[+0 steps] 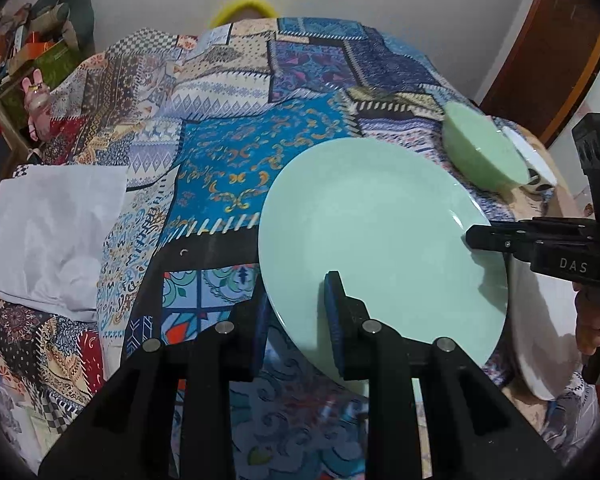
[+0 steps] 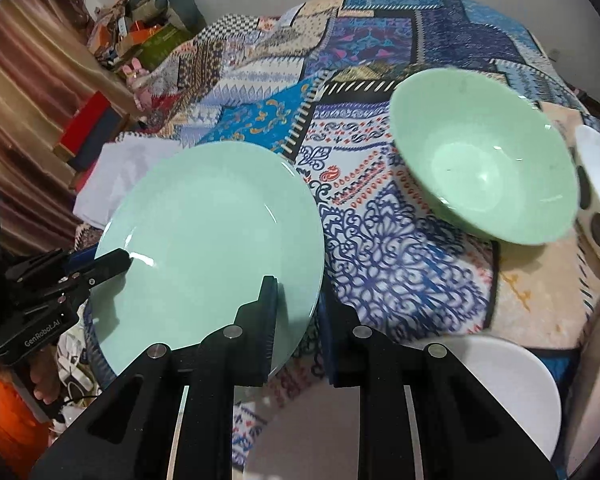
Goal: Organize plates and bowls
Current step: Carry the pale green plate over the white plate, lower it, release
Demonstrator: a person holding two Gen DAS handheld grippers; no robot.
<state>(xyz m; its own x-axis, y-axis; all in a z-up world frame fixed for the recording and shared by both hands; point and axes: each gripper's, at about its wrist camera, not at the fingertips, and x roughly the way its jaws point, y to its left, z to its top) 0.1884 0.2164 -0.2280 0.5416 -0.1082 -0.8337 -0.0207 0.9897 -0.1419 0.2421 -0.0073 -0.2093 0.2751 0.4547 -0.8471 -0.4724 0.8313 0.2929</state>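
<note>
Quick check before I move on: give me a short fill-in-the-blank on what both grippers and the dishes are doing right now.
1. Both grippers straddle the rim of the green ____.
2. The green bowl stands beside a white bowl patterned with dark ____.
3. The left gripper and right gripper sit on ____ sides of that dish.

Missing words: plate; spots; opposite

Home, bedroom or living room by the look. My tongs are over a patchwork-print cloth (image 1: 228, 128) with household crockery on it. Far left of them: curtain (image 2: 24, 92), cluttered shelf of boxes (image 1: 32, 56), pink bunny toy (image 1: 36, 96). Wooden door (image 1: 548, 48) far right.
</note>
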